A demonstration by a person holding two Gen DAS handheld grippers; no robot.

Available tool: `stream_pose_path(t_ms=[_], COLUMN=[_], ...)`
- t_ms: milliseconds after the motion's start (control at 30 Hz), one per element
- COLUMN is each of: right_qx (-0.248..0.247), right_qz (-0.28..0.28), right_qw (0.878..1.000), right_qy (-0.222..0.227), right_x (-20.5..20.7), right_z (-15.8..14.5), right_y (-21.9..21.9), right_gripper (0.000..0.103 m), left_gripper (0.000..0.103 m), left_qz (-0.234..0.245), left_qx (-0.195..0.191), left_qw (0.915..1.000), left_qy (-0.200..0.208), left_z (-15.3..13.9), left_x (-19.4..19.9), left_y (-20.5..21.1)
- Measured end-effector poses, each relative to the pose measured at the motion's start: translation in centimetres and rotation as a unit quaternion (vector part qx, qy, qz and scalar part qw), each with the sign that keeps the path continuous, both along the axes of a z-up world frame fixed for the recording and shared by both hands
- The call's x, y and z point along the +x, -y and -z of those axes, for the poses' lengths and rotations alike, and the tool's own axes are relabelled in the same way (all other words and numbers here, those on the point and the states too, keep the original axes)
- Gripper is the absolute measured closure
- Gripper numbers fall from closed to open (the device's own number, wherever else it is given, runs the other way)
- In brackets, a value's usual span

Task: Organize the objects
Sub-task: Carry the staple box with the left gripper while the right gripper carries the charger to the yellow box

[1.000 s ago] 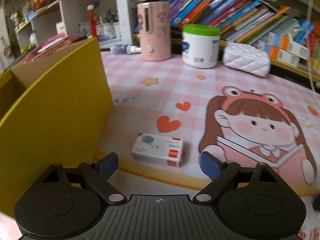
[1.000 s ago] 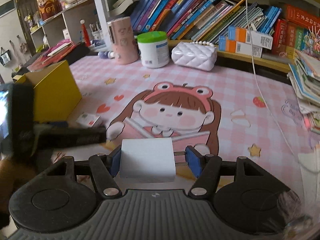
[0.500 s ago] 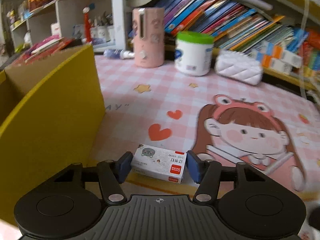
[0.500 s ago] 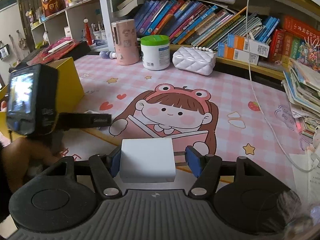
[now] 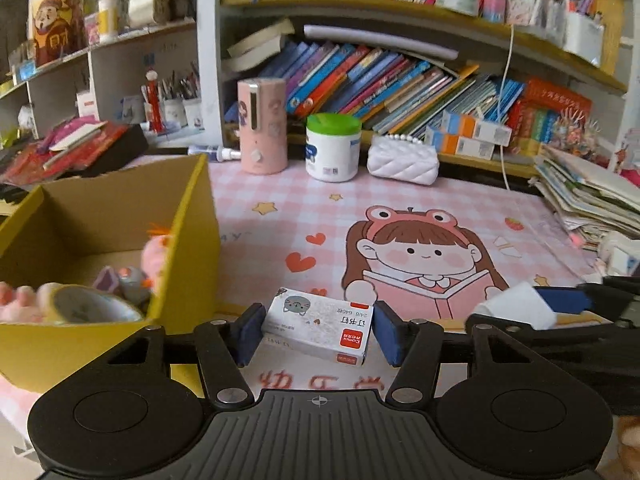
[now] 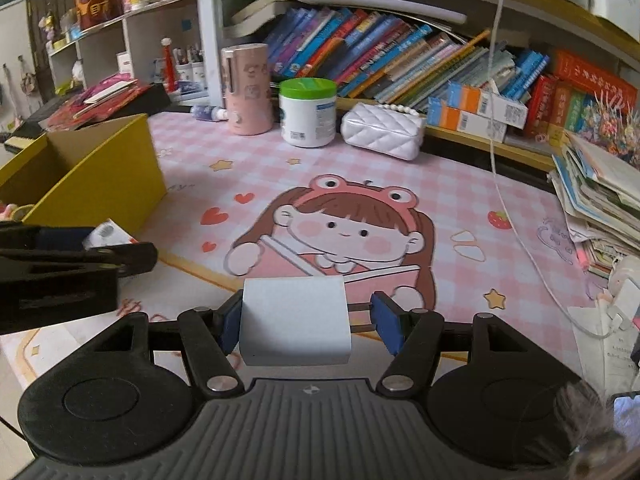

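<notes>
My left gripper point(image 5: 318, 330) is shut on a small white staple box point(image 5: 318, 326) with a red label, lifted above the pink cartoon mat point(image 5: 420, 216). The yellow cardboard box point(image 5: 188, 216) stands just to its left, open on top, with a tape roll point(image 5: 84, 304) and small toys inside. My right gripper point(image 6: 306, 322) is shut on a white charger block point(image 6: 294, 318) whose prongs touch the right pad. The left gripper and staple box point(image 6: 108, 234) show at the left of the right wrist view, beside the yellow box point(image 6: 104, 172).
A pink cup point(image 5: 262, 124), a green-lidded white jar point(image 5: 332, 148) and a white quilted purse point(image 5: 402, 158) stand at the mat's back edge under shelves of books. A pile of books point(image 5: 588, 196) lies at the right. A white cable point(image 6: 516, 216) hangs across the mat.
My left gripper closed on the staple box and lifted it, so the yellow box's inside now shows. My right gripper kept hold of the charger block and rose slightly.
</notes>
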State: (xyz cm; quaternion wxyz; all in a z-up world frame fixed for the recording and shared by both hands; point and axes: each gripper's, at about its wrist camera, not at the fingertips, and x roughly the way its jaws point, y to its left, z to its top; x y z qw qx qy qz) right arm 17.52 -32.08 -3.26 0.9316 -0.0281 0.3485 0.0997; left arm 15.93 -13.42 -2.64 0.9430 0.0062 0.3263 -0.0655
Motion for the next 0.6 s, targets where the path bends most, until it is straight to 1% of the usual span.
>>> stream_pose_path(t_ms=[267,600], right_qx=[0.0,-0.004], right_qz=[-0.02,-0.046], right_qw=[1.0,0.999], right_qy=[-0.001,-0.017], right_x=[-2.5,-6.9], right_z=[-1.0,-1.1], right_y=[-4.5,-11.9], right_gripper=[0.04,0.04], left_gripper=[0.046,0.046], left_qz=[-0.01,-0.019], left_qx=[-0.015,-0.021], left_qw=[0.9998,0.9993], left_qy=[-0.005,-0.023], left_z=[-0.3,0.0], left_x=[-3.6,-8.0], left_y=[-5.2,-12.2])
